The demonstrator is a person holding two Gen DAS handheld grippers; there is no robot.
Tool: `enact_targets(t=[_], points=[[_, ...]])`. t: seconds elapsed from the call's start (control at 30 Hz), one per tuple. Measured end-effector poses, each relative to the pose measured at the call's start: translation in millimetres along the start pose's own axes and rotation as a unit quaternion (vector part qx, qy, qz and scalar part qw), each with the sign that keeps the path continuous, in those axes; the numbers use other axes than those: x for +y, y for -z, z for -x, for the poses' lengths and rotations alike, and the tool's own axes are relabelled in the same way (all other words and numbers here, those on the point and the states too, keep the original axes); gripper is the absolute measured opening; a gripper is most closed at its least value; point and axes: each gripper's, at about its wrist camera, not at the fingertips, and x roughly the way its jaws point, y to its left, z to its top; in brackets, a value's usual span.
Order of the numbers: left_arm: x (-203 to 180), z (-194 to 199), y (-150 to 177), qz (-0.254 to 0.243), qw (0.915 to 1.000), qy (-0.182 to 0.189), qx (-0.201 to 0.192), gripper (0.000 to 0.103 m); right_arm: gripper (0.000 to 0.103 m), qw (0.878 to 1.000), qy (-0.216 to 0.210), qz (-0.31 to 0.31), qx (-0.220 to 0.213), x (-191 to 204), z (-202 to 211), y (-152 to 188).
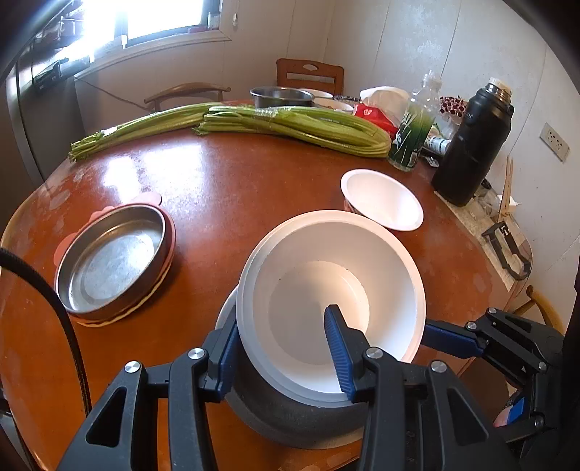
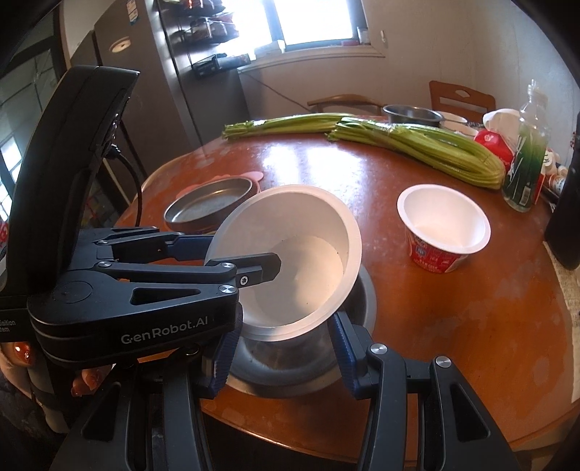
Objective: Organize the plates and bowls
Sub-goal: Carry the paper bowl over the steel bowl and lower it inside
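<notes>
White bowl tilted above a grey metal bowl at the near edge of the round brown counter, its lower rim dipping into the grey one. Left tongs pinching the white bowl's near wall: one blue finger inside the bowl, the other outside against its left flank. Right tongs narrowed around the grey metal bowl's near rim, one ribbed blue pad on each side; firm contact with the rim not clear from either view. In the left view, the right tongs reaching in beside the white bowl's right edge.

Left of the white bowl, a shallow steel pan stacked on pink plates. Just beyond the white bowl to the right, an empty white paper cup with a red printed side, upright. Farther beyond, two bundles of green stalks lying across the counter, then another metal bowl near the far edge. Right of the paper cup, a clear bottle with a green label and a black flask, both upright. Wooden chairs behind the counter, under a bright window.
</notes>
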Motion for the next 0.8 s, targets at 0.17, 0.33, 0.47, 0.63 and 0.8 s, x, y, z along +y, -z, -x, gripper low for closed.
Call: enact_targets(t=[0.17,0.33,0.47,0.63,0.8], points=[[3.1,-4.7,4.1,0.005,0.9999,0.004,0.01,0.044,0.051,1.0,-0.01,-0.004,0.011,-1.2,-4.2,3.5],[3.9,-10.4,6.2,0.004,0.9998,0.0,0.02,0.044,0.051,1.0,-0.014,-0.007,0.022,-2.4,-9.4,5.1],[4.6,-13.8,7.1,0.003,0.9997,-0.003,0.023,0.044,0.051,0.999,-0.014,-0.007,0.028,-3.5,-13.3,5.7],[3.0,-19.4,7.6,-0.001,0.9996,-0.007,0.028,0.044,0.051,0.999,-0.008,-0.009,0.037,-6.3,-18.7,6.3],[3.6,-22.3,8.5,-0.002,0.9995,-0.008,0.03,0.045,0.051,0.999,-0.007,-0.008,0.038,-5.6,-19.1,7.1]])
